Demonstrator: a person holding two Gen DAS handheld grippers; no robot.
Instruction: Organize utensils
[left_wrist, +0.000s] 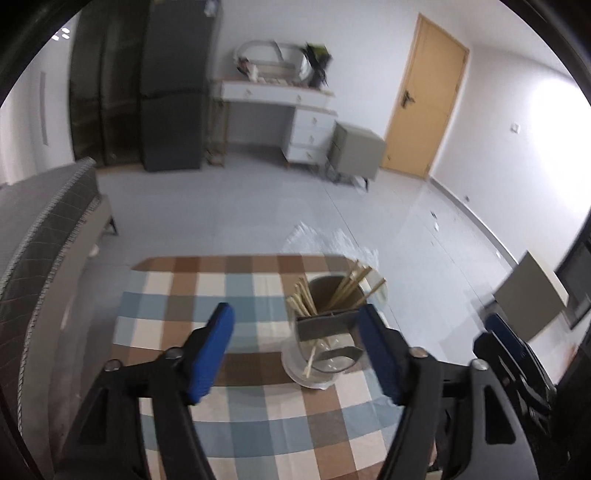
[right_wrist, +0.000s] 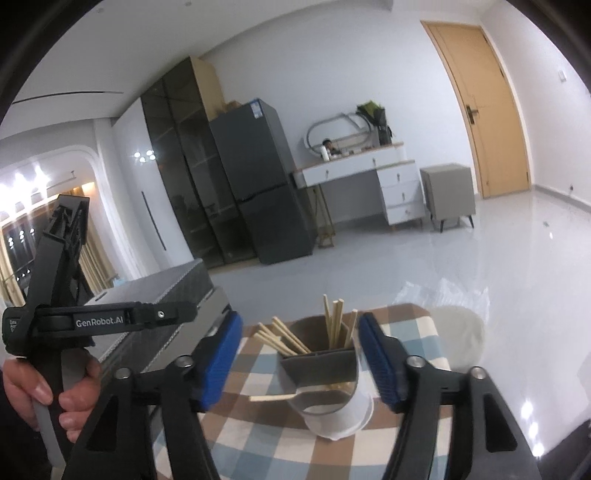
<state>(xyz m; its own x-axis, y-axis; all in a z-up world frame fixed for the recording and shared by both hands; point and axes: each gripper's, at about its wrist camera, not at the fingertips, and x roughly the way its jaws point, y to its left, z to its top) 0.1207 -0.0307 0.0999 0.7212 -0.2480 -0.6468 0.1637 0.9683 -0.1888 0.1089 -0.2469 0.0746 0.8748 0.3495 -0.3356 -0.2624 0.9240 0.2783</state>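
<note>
The left hand-held gripper stands wide, its blue pads well apart with nothing pressed between them. Past its fingertips sits the utensil holder, a clear-walled cup with a grey divider inside, standing upright on the worktop, which is covered by a checked cloth of brown, blue and cream squares. The holder is near the far right part of the cloth, close to the worktop's edge. Wooden chopsticks stand in it in two loose bunches — one leaning left, one leaning right — in different compartments. The left wrist view is somewhat blurred, so how many sticks there are cannot be told.

The right hand-held gripper is likewise spread wide and grips nothing; the holder shows in the gap beyond its pads but neither pad touches it. From this side one chopstick appears to lie nearly level, low against the holder's wall, while the others stand up in it. At the left of this view a person's hand clasps the handle of the other black tool.

Beyond the worktop lie a pale glossy floor, a dark fridge, a white dressing desk with an oval mirror, and a yellow door.
</note>
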